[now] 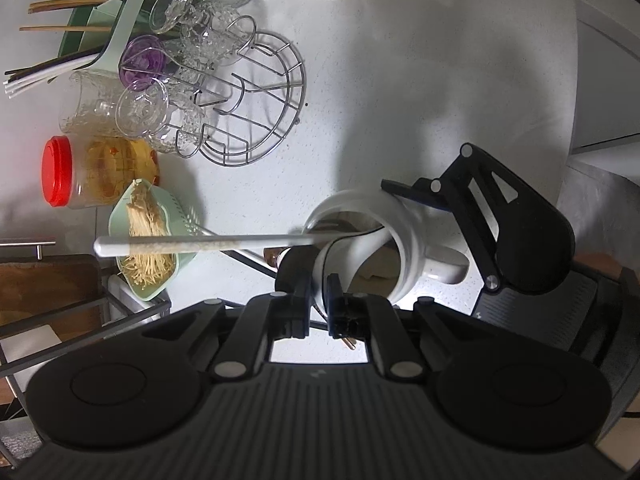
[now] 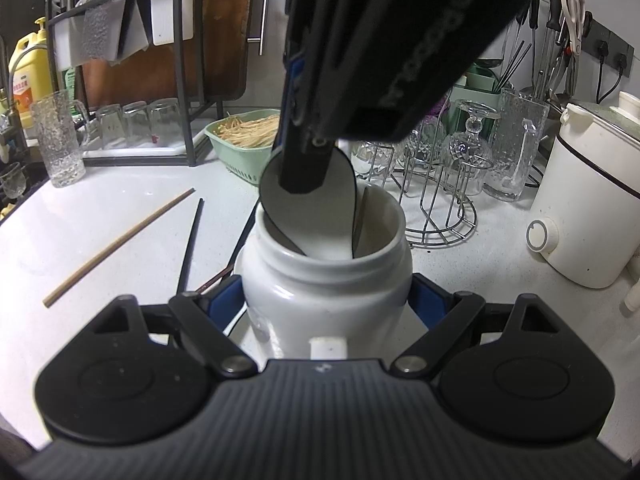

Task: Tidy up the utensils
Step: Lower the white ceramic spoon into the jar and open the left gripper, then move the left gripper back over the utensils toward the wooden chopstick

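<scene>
A white ceramic jar [image 2: 324, 280] stands on the white counter, and my right gripper [image 2: 326, 300] is shut on its body. The jar also shows in the left wrist view [image 1: 400, 236], seen from above. My left gripper [image 1: 318, 296] is shut on a white spoon with a black rim [image 2: 312, 216] and holds its bowl in the jar's mouth. The spoon's long white handle [image 1: 200, 243] points left. Another utensil [image 2: 360, 216] rests inside the jar. A wooden chopstick [image 2: 120, 248] and a black chopstick [image 2: 190, 244] lie on the counter to the left.
A wire glass rack [image 2: 440, 208] with upturned glasses stands behind the jar. A white cooker [image 2: 592, 200] is at the right. A green basket of enoki mushrooms [image 2: 244, 140], a red-lidded jar [image 1: 80, 172], tumblers [image 2: 60, 140] and a dish rack [image 2: 120, 40] are at the back left.
</scene>
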Demonstrator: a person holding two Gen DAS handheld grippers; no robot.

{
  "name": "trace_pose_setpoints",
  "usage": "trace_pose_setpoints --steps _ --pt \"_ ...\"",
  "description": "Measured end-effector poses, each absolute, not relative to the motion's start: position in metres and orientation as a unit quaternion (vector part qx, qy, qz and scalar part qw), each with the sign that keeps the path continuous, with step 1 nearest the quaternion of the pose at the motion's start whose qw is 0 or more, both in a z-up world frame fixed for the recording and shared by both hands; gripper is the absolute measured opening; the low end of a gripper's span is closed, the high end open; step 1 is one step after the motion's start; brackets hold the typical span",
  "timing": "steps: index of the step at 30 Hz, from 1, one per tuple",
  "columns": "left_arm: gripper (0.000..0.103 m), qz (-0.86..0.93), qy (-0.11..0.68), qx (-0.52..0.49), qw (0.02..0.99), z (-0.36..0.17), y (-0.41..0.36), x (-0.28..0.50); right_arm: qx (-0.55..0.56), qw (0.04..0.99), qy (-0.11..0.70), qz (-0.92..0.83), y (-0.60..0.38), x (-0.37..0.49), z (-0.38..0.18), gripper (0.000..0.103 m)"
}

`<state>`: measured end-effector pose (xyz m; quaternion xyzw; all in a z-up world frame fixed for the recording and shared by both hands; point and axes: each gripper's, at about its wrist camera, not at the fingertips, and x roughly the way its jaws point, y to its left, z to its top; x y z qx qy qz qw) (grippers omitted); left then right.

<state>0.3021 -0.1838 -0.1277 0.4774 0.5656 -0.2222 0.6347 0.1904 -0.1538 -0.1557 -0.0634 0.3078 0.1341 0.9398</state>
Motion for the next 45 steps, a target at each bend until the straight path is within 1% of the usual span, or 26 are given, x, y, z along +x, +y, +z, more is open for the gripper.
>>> trace_pose_setpoints --steps 4,6,8,15,19,23,29,31,38,45 --pt "0.02 -0.23 0.565 0.479 0.632 -0.128 -0.185 0.301 -0.064 0.94 0.307 0.135 -0.153 0.191 -0.156 0.09" --pt "0.023 -0.233 0.567 0.475 0.631 -0.126 -0.184 0.301 -0.065 0.94 0.307 0.136 -0.153 0.191 -0.156 0.09" --pt "0.025 -0.234 0.566 0.471 0.635 -0.123 -0.183 0.3 -0.066 0.939 0.307 0.137 -0.153 0.191 -0.156 0.09" --pt "0.025 -0.231 0.564 0.432 0.664 -0.104 -0.176 0.303 -0.067 0.939 0.309 0.139 -0.153 0.191 -0.156 0.09" --pt "0.026 -0.226 0.564 0.38 0.698 -0.084 -0.17 0.3 -0.064 0.939 0.307 0.138 -0.153 0.191 -0.156 0.09" --pt "0.026 -0.228 0.543 0.35 0.728 -0.064 -0.161 0.289 -0.064 0.939 0.307 0.137 -0.153 0.191 -0.156 0.09" --pt "0.026 -0.21 0.528 0.265 0.779 -0.035 -0.131 0.285 -0.064 0.938 0.313 0.137 -0.152 0.192 -0.155 0.09" --pt "0.026 -0.196 0.507 0.243 0.803 -0.022 -0.119 0.287 -0.065 0.937 0.314 0.137 -0.152 0.193 -0.154 0.09" --pt "0.026 -0.156 0.473 0.159 0.852 0.007 -0.079 0.291 -0.065 0.935 0.322 0.136 -0.152 0.194 -0.154 0.09" --pt "0.026 -0.114 0.458 0.092 0.877 0.01 -0.038 0.263 -0.065 0.934 0.322 0.137 -0.152 0.193 -0.154 0.09"
